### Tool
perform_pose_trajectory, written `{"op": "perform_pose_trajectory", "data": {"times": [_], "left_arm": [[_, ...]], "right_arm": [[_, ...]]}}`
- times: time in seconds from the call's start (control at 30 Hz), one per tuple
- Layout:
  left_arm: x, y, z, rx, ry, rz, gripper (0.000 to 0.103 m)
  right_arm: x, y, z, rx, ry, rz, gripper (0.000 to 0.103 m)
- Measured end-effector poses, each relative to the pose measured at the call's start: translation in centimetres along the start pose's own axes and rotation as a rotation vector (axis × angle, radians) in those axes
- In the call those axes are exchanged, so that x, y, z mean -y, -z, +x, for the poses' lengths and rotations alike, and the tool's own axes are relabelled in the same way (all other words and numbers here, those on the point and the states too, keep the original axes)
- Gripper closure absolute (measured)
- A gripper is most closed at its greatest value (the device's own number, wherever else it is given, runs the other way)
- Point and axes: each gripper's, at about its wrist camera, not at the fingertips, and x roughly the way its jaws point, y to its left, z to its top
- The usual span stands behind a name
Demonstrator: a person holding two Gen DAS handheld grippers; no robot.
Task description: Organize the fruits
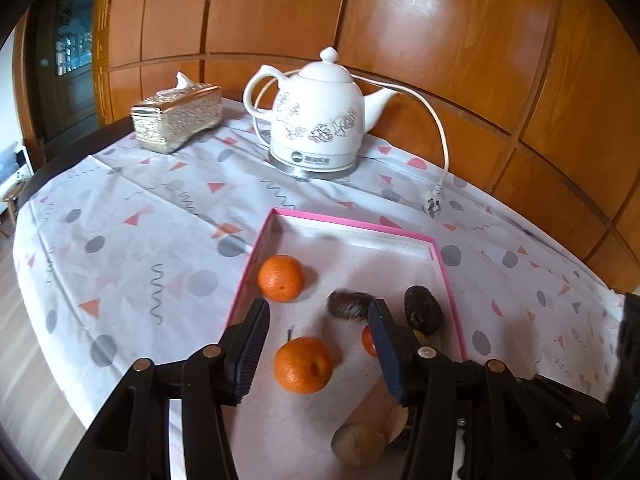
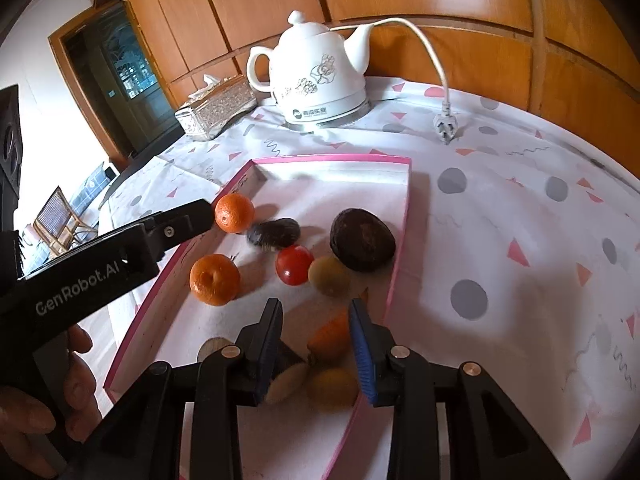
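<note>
Tablecloth-borne tray: blurred fruit between right claw.

Glossy ceramic kettle, glossy wood panelling, matt printed tablecloth, dimpled oranges

Tray lying on the tablecloth, holding two oranges along its left side, a tomato at centre, an avocado to the right. Kettle standing behind the tray; tissue box sitting left of the kettle; plug lying right.
</note>
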Motion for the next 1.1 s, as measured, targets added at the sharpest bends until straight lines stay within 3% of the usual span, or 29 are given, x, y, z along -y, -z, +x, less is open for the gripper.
{"op": "perform_pose_trajectory", "data": {"times": [0.17, 0.47, 0.67, 1.1], "left_arm": [[0.1, 1.0, -1.9, 0.036, -0.017, 0.009, 0.045], [0.6, 3.8, -5.2, 0.079, -0.035, 0.033, 0.027], [0.8, 5.3, -6.5, 0.097, -0.051, 0.044, 0.016], [1.5, 6.6, -7.2, 0.110, -0.067, 0.069, 0.004]], "right_arm": [[-0.7, 0.9, -1.8, 0.054, 0.067, -0.009, 0.069], [-1.3, 3.7, -4.8, 0.127, 0.187, 0.022, 0.068], [-1.4, 5.6, -5.8, 0.138, 0.240, 0.024, 0.068], [-1.5, 6.4, -6.3, 0.145, 0.254, 0.029, 0.068]]}}
